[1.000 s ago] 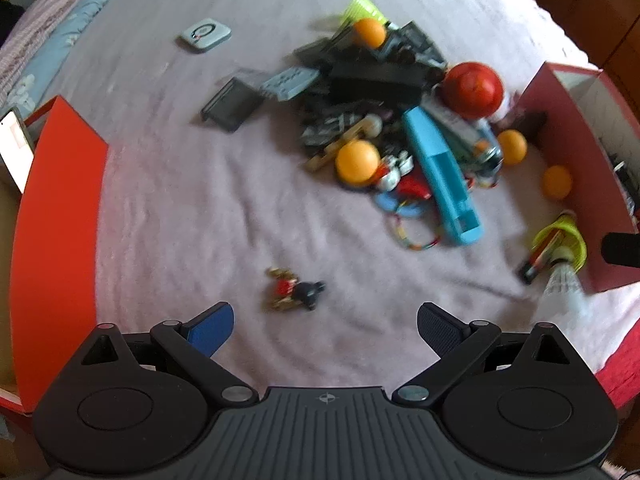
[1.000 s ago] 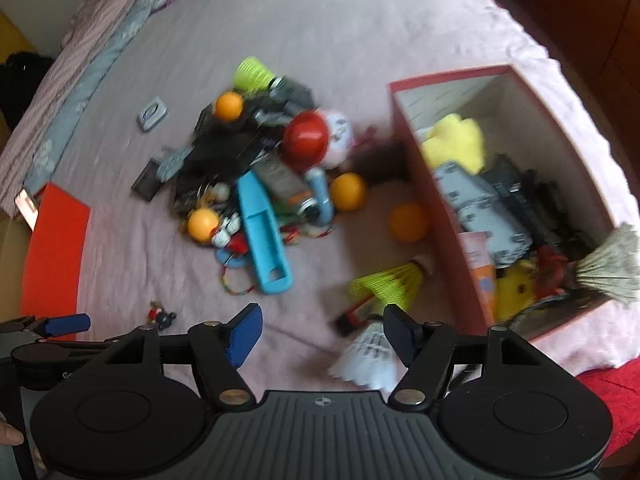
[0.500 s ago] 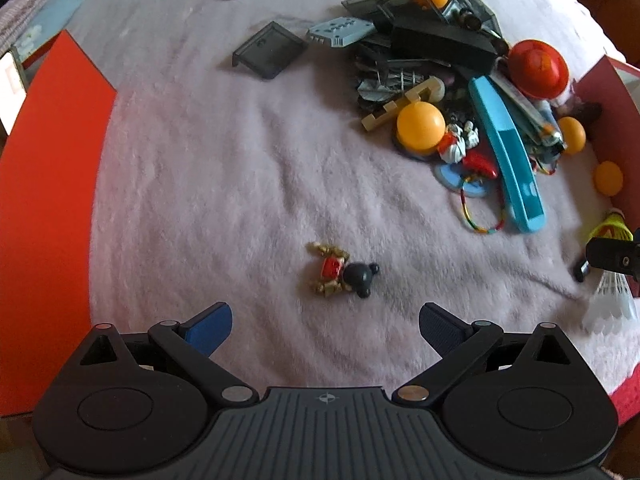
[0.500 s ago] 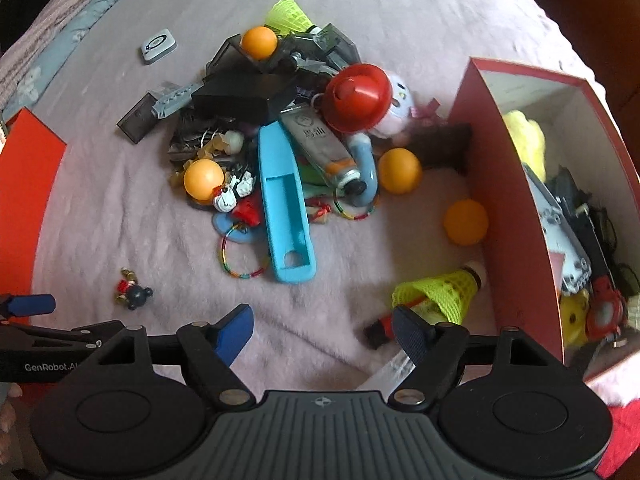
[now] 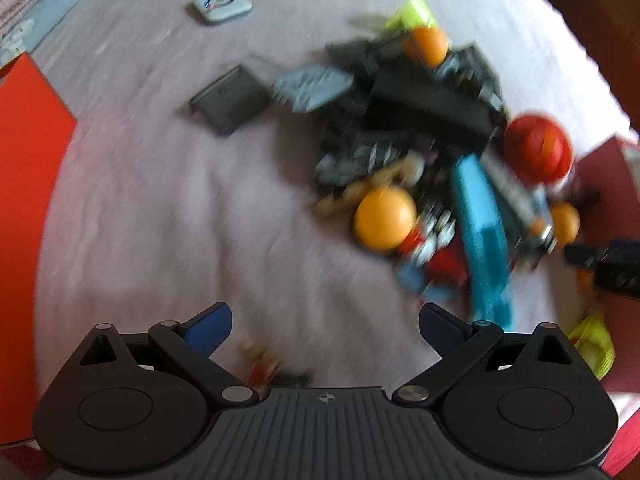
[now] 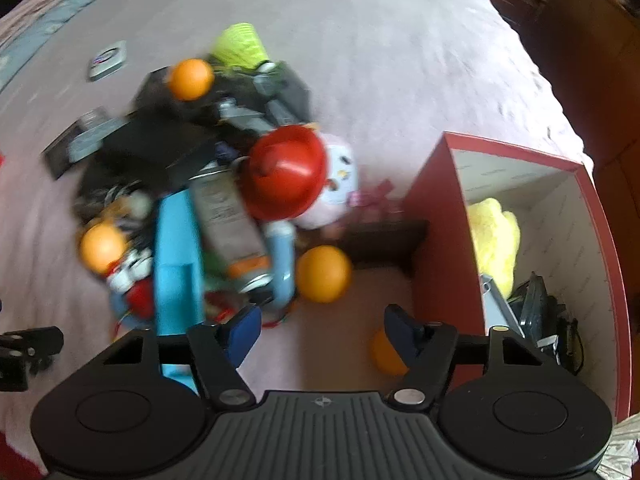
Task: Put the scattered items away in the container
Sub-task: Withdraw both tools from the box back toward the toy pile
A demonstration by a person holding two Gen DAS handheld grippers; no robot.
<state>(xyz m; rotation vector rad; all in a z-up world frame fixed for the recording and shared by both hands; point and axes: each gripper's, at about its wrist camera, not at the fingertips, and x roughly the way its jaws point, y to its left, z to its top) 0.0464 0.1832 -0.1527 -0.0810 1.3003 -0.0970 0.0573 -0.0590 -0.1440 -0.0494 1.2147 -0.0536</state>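
On the bed (image 5: 168, 208), with its soft pale pink blanket, we see a big messy pile of small things. Our left gripper (image 5: 326, 324) has its blue fingers (image 5: 210, 326) spread wide, and nothing is between them. A tiny red and gold toy figure (image 5: 266, 366) lies on the blanket right by this gripper, just inside the left finger, and it looks blurry. Farther out in the pile we see an orange ball (image 5: 384, 218), a long blue plastic case (image 5: 484, 236) and a red toy helmet (image 5: 536, 148). A small grey square gadget (image 5: 220, 5) lies well apart from the pile. Our right gripper (image 6: 322, 328) also has its fingers wide, holding nothing. Past its tips an orange ball (image 6: 324, 274) sits on the blanket, just beside a light blue tube (image 6: 282, 264). Another orange ball (image 6: 386, 354) is partly hidden behind the right finger, near the wall of the red box (image 6: 436, 240). The box stands open to the right of the pile. Inside it we see a yellow plush toy (image 6: 494, 240) and some dark things. A lime green shuttlecock (image 6: 240, 46) lies at the far side of the pile.
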